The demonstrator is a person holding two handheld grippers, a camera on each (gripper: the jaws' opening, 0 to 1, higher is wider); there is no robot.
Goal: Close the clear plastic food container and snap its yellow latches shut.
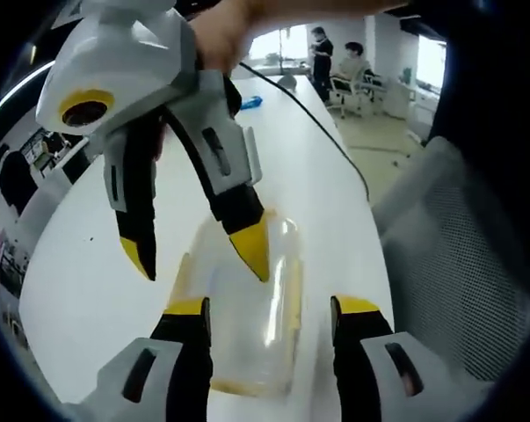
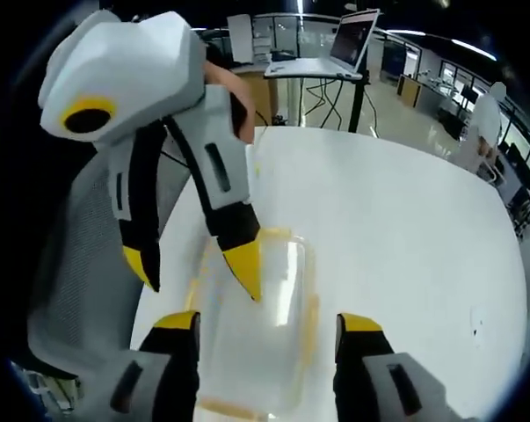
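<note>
My left claw hung with its jaws apart over the clear container on the white bench. My right claw also stood apart above it. Judging by this, latching was in hand; next I needed to press a yellow latch down.

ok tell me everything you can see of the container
The container is clear plastic, rectangular with rounded corners, with yellow latches along its sides. It lies flat on the white table near the edge, beside a mesh chair. Both grippers hover open over it; one yellow tip seems at its lid, contact unclear. Whether latches are snapped is unclear.
</note>
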